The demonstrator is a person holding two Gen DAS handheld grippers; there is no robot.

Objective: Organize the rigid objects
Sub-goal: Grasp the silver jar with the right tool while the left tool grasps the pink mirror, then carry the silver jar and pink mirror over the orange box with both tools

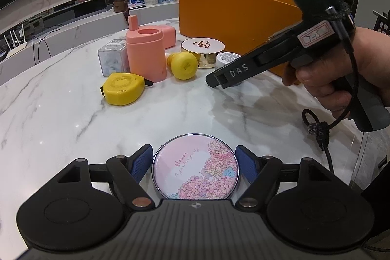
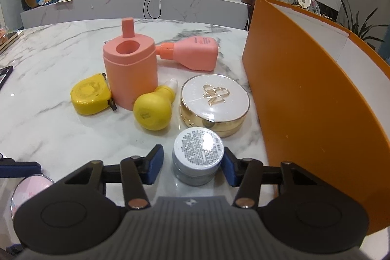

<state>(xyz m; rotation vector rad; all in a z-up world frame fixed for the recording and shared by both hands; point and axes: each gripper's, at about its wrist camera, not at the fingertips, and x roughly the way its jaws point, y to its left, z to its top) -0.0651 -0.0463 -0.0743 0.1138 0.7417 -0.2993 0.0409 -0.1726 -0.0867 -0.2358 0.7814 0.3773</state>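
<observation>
left wrist: low, faces box | right wrist: low, close | shared: yellow tape measure (image 1: 123, 89)

Bare marble table (image 1: 61, 113) lies open at 9 to 11 o'clock of the left gripper (image 1: 194, 163). At 12, a tight cluster blocks passage: yellow tape measure (image 1: 123, 88), pink holder (image 1: 146, 52), yellow bottle (image 1: 182, 65), gold compact (image 1: 203, 49). The orange box (image 2: 304, 101) walls off 1 to 3 o'clock of the right gripper (image 2: 192, 163). Gaps between clustered items are narrow.
</observation>
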